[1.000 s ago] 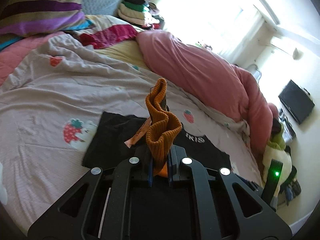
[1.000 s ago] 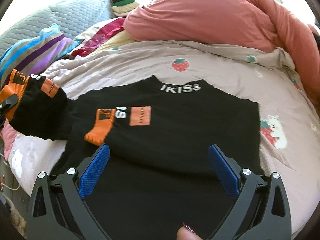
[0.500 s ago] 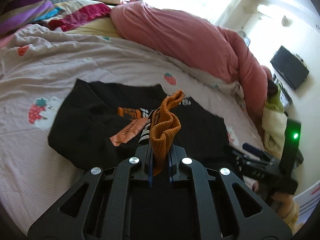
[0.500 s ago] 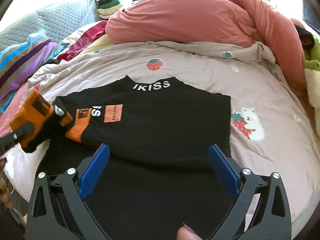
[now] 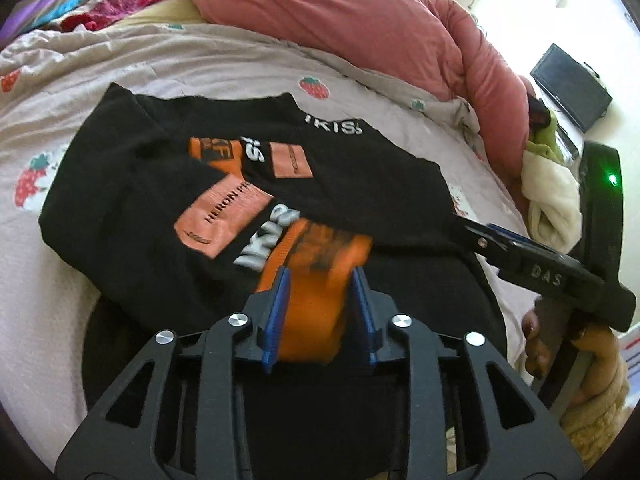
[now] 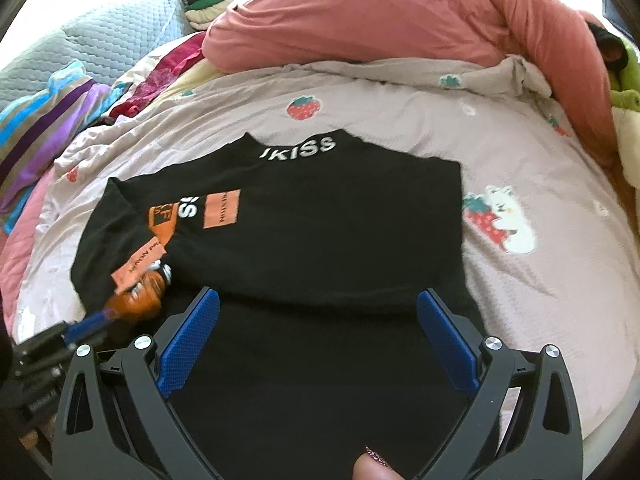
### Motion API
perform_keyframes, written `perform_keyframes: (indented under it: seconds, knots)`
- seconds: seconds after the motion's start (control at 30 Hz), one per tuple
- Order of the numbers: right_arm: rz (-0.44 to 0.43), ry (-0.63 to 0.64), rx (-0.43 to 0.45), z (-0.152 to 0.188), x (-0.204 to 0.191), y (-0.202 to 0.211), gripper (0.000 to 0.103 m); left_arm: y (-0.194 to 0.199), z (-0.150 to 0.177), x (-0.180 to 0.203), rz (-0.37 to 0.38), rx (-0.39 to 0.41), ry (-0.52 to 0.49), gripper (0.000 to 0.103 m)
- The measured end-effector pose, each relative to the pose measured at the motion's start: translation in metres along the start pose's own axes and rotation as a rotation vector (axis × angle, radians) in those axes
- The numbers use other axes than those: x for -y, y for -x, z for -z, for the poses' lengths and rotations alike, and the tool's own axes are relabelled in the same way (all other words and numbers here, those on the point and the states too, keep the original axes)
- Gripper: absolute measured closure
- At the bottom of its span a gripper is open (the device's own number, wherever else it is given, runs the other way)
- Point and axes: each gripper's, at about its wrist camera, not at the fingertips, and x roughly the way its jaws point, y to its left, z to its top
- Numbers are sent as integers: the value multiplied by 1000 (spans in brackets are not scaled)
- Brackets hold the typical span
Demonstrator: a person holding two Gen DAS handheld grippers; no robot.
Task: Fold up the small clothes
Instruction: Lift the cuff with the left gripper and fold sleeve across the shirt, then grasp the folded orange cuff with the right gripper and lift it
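A black sweater [image 6: 320, 232] with orange patches and white "IKISS" lettering lies flat on the bed; it also shows in the left wrist view [image 5: 168, 168]. Its left sleeve is folded across the body. My left gripper [image 5: 320, 284] is open, with the sleeve's orange ribbed cuff [image 5: 316, 280] lying loose between its blue pads, low over the sweater. In the right wrist view the cuff [image 6: 140, 292] sits at the sweater's lower left. My right gripper [image 6: 318, 320] is wide open and empty above the sweater's near hem.
A strawberry-print sheet [image 6: 520, 184] covers the bed. A pink duvet [image 6: 380, 12] is heaped at the back. Striped and grey pillows [image 6: 60, 92] and folded clothes [image 6: 208, 4] lie at the far left. The bed edge is on the right.
My left gripper swung the sleeve in over the sweater's body, lowered, and opened its jaws; the cuff has dropped from upright to lying on the sweater. The right gripper stayed open.
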Motion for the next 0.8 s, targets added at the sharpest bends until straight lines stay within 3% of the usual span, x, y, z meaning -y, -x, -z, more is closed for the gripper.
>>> perform_keyframes:
  seconds: [0.17, 0.2, 0.27, 0.43, 0.63, 0.7, 0.77, 0.8]
  knots:
    - [-30, 22, -22, 4, -16, -8, 5, 8, 6, -5, -20, 13, -2, 69]
    - [-43, 29, -32, 5, -20, -10, 5, 12, 7, -8, -45, 23, -2, 67]
    - [-62, 37, -47, 8, -27, -14, 5, 18, 6, -14, -87, 41, 1, 54]
    - [-140, 62, -102, 21, -52, -26, 5, 32, 5, -33, -179, 64, 28, 44]
    - [-230, 66, -193, 46, -84, -43, 6, 48, 4, -53, -198, 97, 92, 35]
    - [-247, 53, -206, 51, -92, -47, 16, 52, 5, -58, -204, 106, 105, 35]
    - [-243, 51, -206, 52, -97, -50, 19, 55, 7, -61, -213, 113, 118, 35]
    - [-244, 51, -195, 51, -99, -51, 27, 55, 7, -63, -214, 114, 122, 35]
